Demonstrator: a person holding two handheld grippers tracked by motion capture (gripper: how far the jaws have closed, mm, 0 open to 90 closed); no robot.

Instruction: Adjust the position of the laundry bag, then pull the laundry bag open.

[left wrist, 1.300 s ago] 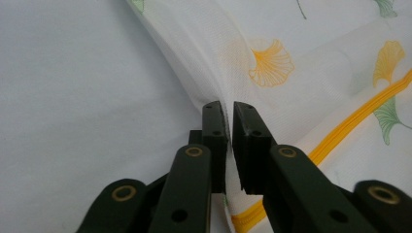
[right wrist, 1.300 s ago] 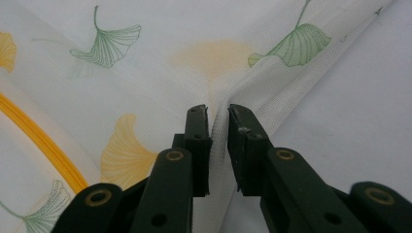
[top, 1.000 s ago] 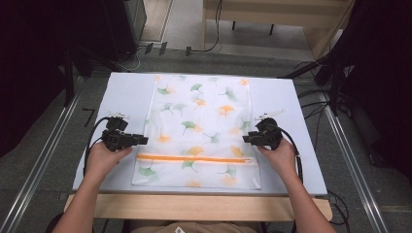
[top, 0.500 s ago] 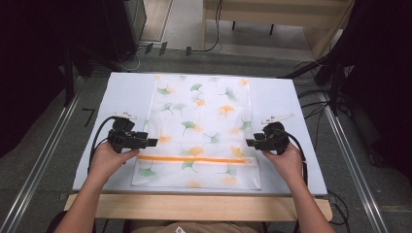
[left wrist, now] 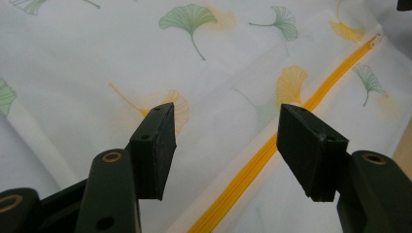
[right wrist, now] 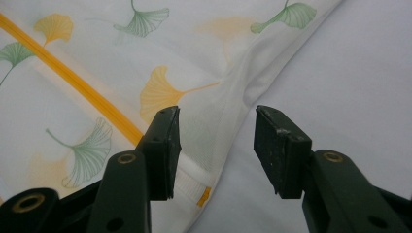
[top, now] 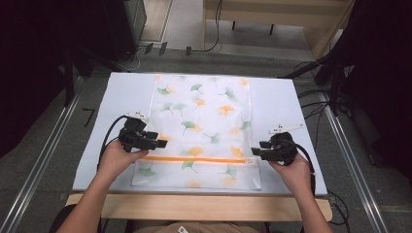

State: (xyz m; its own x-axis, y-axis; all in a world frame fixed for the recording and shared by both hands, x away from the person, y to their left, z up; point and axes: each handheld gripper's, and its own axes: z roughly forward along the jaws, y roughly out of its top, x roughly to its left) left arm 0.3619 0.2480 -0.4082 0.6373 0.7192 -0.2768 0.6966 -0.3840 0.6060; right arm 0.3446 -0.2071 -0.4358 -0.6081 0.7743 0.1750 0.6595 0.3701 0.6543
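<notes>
Jaws gape on both the left gripper [top: 163, 143] and right gripper [top: 256, 145]; pinch the mesh laundry bag's [top: 201, 116] side hems level with its orange zipper [top: 194, 159]

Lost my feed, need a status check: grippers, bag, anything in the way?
Left gripper open over bag's left edge. Right gripper open at right edge. Mesh bag flat, orange zipper shut. Nothing in the way.

Bare table [top: 124, 92] around flat bag [top: 204, 121]
</notes>
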